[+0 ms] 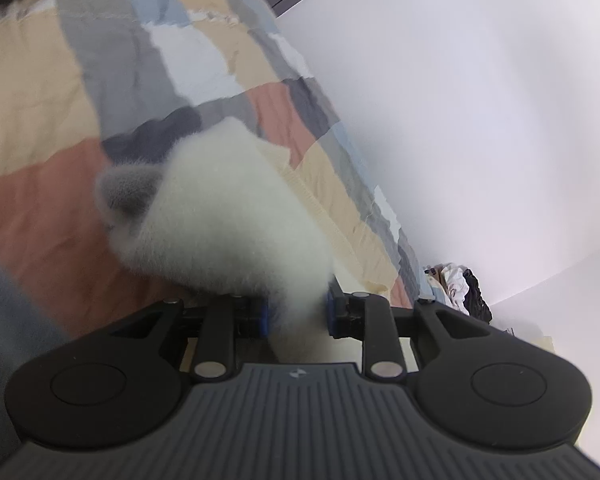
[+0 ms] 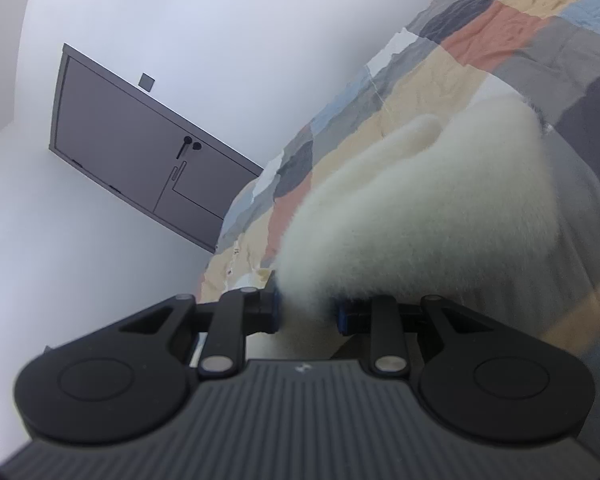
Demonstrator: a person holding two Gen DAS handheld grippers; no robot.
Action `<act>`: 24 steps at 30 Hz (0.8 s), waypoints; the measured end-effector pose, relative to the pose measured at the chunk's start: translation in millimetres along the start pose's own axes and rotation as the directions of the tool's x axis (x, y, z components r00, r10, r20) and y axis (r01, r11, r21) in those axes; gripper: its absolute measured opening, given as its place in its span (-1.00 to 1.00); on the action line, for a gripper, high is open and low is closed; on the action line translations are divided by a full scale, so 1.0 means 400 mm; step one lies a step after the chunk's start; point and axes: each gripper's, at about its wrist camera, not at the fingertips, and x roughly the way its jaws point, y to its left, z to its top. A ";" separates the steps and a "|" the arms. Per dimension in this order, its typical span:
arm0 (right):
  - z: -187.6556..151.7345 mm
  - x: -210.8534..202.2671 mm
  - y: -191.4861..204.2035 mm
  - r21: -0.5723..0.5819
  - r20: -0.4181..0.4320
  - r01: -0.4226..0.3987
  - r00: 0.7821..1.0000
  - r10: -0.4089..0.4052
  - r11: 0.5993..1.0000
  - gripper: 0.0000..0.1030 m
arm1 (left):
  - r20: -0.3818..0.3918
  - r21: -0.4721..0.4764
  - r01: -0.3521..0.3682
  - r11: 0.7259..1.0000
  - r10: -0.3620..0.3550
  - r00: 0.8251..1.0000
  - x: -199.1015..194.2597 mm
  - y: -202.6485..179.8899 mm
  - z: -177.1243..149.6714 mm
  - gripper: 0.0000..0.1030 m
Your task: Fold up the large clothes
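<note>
Dual grip on fleece garment above bed

Left gripper (image 1: 296, 314) and right gripper (image 2: 308, 314) each clamp the white fleece garment (image 1: 220, 216): soft, light, limp; take hold at edges.

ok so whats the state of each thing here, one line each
left tool: shut on fleece
right tool: shut on fleece
fleece: white, fluffy, bunched, pinched by both tools, lifted off the quilt
quilt: patchwork, spread out, wrinkled
door: closed
clothes pile: heaped by the wall
</note>
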 end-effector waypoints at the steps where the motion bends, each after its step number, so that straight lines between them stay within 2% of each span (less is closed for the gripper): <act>1: -0.006 -0.004 -0.002 -0.002 -0.003 0.006 1.000 -0.006 1.000 -0.44 | -0.008 -0.012 0.000 1.000 0.000 1.000 -0.001 0.005 -0.003 -0.41; 4: -0.006 0.008 -0.009 0.005 -0.021 0.020 1.000 -0.020 1.000 -0.41 | -0.024 -0.038 0.003 0.999 -0.004 1.000 0.000 0.015 0.000 -0.31; 8: 0.014 0.020 -0.020 0.068 -0.030 -0.013 0.999 0.015 0.998 -0.28 | -0.020 -0.054 0.026 0.998 -0.027 0.999 0.017 0.009 0.028 -0.22; 12: 0.048 0.042 -0.019 0.101 -0.037 -0.037 0.998 0.041 0.994 -0.24 | -0.011 -0.043 0.026 0.999 -0.026 1.000 0.045 -0.021 0.062 -0.22; 24: 0.129 0.183 0.017 0.131 -0.050 -0.023 0.998 0.029 0.991 -0.24 | -0.009 0.030 -0.019 0.999 0.019 1.000 0.198 -0.102 0.185 -0.22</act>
